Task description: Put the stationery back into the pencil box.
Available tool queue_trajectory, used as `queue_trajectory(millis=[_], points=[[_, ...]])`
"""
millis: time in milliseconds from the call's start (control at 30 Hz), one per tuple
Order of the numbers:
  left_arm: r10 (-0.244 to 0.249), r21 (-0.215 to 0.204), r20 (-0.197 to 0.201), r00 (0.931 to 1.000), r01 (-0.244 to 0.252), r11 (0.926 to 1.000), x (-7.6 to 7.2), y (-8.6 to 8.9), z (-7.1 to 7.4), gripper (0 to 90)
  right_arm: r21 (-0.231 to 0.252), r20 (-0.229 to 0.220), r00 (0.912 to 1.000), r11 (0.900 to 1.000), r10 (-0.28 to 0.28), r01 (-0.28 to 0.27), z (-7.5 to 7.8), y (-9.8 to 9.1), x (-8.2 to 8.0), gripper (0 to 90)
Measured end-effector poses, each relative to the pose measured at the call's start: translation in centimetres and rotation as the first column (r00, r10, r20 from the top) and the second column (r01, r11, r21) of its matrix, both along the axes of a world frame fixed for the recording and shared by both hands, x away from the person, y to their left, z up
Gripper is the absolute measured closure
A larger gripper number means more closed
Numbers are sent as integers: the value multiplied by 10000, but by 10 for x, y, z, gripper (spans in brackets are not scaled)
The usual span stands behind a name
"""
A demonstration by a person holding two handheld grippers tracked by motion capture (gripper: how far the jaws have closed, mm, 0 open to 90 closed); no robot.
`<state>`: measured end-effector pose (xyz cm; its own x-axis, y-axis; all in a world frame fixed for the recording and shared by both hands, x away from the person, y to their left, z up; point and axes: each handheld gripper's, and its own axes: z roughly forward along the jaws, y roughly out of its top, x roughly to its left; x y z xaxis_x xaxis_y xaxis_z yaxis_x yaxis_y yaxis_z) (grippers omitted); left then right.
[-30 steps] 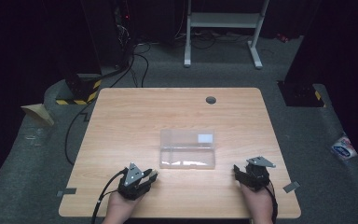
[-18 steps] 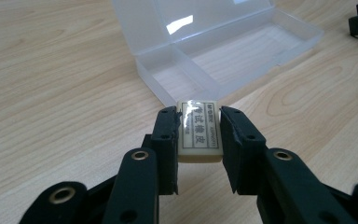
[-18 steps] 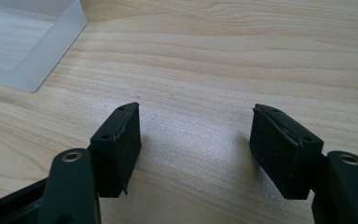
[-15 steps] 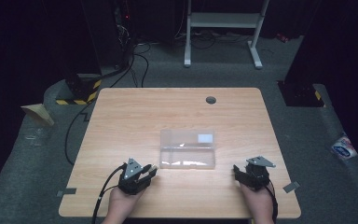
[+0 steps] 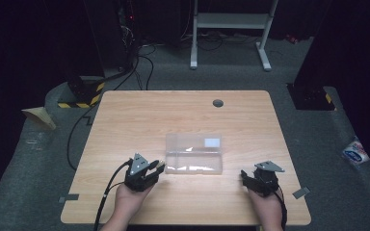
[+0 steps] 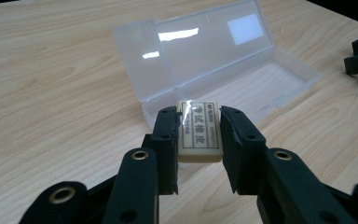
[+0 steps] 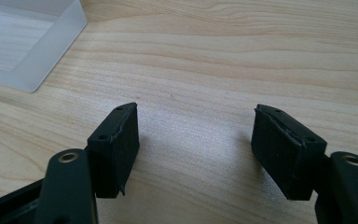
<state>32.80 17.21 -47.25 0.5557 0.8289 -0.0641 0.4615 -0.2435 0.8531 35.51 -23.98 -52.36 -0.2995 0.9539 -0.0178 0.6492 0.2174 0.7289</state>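
Left hand-held gripper [image 6: 199, 128] clamped on cream rectangular printed block, probably an eraser [image 6: 199, 132], beside clear plastic hinged box [image 6: 223, 60]; right hand-held gripper [image 7: 196, 140] spread wide over light wooden desk [image 7: 242, 56]

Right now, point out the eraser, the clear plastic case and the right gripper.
eraser [image 6: 199, 128], left gripper view, on its printed top face.
clear plastic case [image 6: 205, 46], left gripper view, on its open lid.
right gripper [image 7: 196, 144], right gripper view, midway between its open jaws.

Clear plastic hinged box [image 5: 194, 154] lies open mid-table on the light wooden table [image 5: 139, 120], lid on the far side. Left gripper [image 5: 157, 168], at the box's near-left corner, holds a small cream printed eraser [image 6: 199, 131]. Right gripper [image 5: 244, 176] sits near-right of the box, apart from it.
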Motion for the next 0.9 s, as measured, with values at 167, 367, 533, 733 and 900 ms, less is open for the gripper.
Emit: queue_trajectory(millis=[167, 367, 533, 733, 900], points=[[-25, -6, 42, 10000, 25, 10000, 4, -5, -2, 678, 16, -14, 10000, 10000, -28, 28, 0, 1, -1, 318], [-38, 59, -48, 10000, 39, 10000, 10, -10, -7, 678, 32, -6, 10000, 10000, -58, 58, 0, 1, -1, 321], [-18, 69, -267, 9996, 20, 10000, 17, -17, -11, 678, -8, 27, 10000, 10000, -28, 28, 0, 1, -1, 324], [46, 2, -406, 9992, -46, 10000, 24, -21, -11, 678, -32, 22, 10000, 10000, 54, -54, 0, 1, -1, 324], [129, 221, -488, 9987, -118, 9997, 31, -21, -10, 678, -45, 2, 10000, 9999, 98, -98, 0, 1, -1, 325]])
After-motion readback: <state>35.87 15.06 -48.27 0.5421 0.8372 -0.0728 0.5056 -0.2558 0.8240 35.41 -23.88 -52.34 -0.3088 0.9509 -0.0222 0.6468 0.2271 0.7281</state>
